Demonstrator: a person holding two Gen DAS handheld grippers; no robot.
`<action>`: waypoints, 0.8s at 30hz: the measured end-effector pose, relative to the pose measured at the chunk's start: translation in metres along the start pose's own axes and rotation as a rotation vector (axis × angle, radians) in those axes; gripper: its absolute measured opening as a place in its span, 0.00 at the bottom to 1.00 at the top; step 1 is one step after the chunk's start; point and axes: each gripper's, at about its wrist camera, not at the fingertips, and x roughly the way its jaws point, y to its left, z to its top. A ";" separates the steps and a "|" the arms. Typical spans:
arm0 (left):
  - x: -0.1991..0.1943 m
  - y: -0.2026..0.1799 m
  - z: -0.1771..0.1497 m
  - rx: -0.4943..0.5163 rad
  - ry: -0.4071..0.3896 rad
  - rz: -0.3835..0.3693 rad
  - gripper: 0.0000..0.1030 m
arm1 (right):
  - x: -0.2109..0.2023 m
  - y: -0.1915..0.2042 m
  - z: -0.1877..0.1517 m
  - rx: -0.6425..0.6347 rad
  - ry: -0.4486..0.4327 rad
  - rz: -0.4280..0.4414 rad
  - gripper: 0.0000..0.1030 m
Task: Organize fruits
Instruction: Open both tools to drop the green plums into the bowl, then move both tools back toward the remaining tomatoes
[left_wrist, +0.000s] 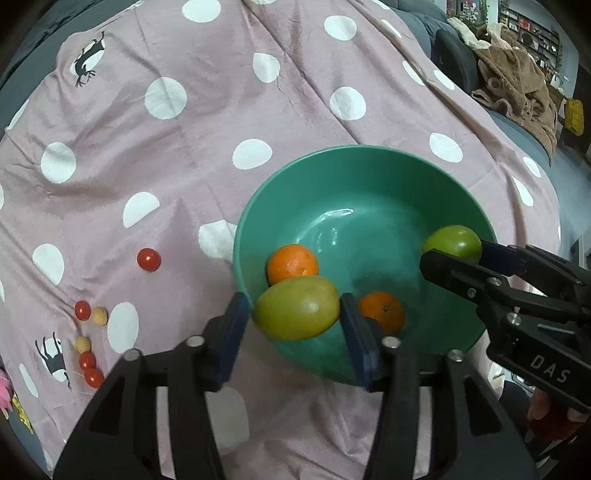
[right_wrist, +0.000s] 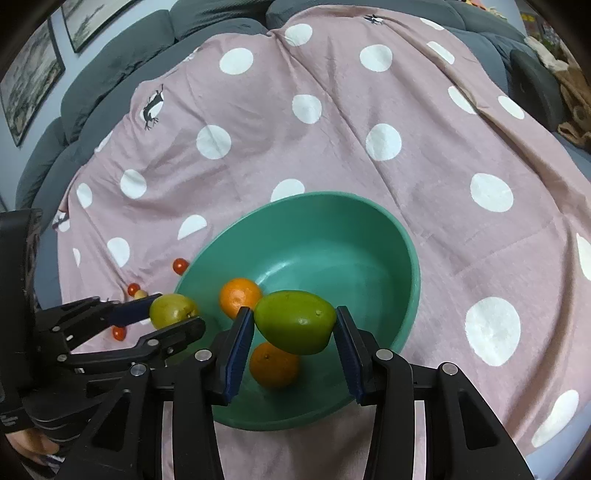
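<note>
With each gripper, left (left_wrist: 295, 314) and right (right_wrist: 295, 325), clamped on a green fruit above the green bowl (left_wrist: 369, 162), a high release could bounce one off the oranges (left_wrist: 292, 264) at frame centre.

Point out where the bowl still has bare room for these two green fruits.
The far half of the green bowl is bare, up to its far rim. The near side is crowded: two oranges lie there, beneath both hand-held grippers and the green fruits they hold.
</note>
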 end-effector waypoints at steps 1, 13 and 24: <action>-0.002 0.001 0.000 -0.001 -0.007 0.000 0.55 | 0.000 0.001 0.000 -0.002 0.000 -0.005 0.45; -0.022 0.019 -0.010 -0.062 -0.042 0.010 0.64 | -0.014 0.017 0.002 -0.052 -0.026 -0.053 0.50; -0.025 0.048 -0.054 -0.146 0.021 0.027 0.72 | -0.024 0.037 -0.003 -0.092 -0.029 -0.044 0.50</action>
